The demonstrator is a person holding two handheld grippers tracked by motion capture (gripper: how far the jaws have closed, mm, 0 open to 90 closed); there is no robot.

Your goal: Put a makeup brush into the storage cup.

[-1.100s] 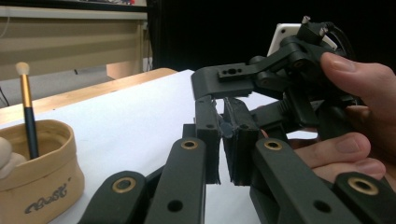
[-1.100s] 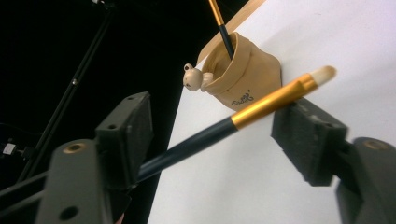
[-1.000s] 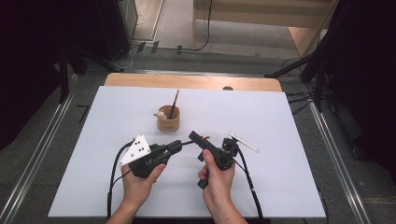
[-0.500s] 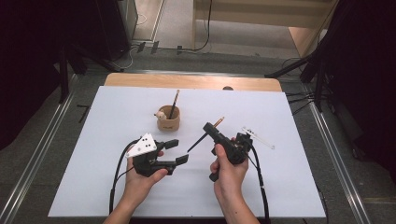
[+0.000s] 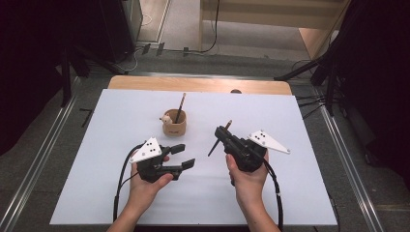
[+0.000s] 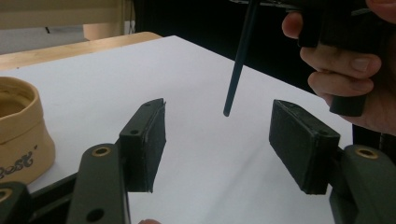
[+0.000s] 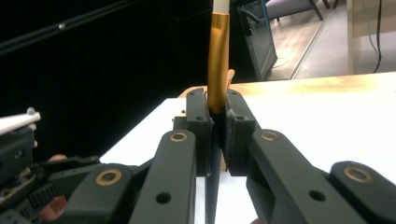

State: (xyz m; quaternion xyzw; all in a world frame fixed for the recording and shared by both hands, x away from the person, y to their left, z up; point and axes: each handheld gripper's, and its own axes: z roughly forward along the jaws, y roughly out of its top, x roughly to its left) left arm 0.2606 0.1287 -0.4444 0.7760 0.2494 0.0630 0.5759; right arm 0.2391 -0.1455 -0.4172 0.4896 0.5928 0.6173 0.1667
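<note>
The right claw (image 5: 223,134) is clamped on a thin paintbrush (image 5: 218,138), its two pads pressed together on the shaft just below the gold ferrule (image 7: 218,74). In the right gripper view the brush stands upright between the pads, the ferrule rising above them and the dark handle running down below. In the high view the brush slants across the tip of that claw, the ferrule end pointing away from the person and the dark handle end (image 6: 238,65) hanging down toward the left claw (image 5: 186,155), above the white surface (image 5: 300,116). The left claw stands apart, with nothing between its pads (image 6: 149,140), and its jaws have just been closing a little; the handle tip hangs in the air ahead of the gap between them, touching neither. A tan cup (image 5: 174,124) with another brush (image 5: 180,107) leaning in it stands on the surface beyond the left claw, between the two claws and farther from the person.
</note>
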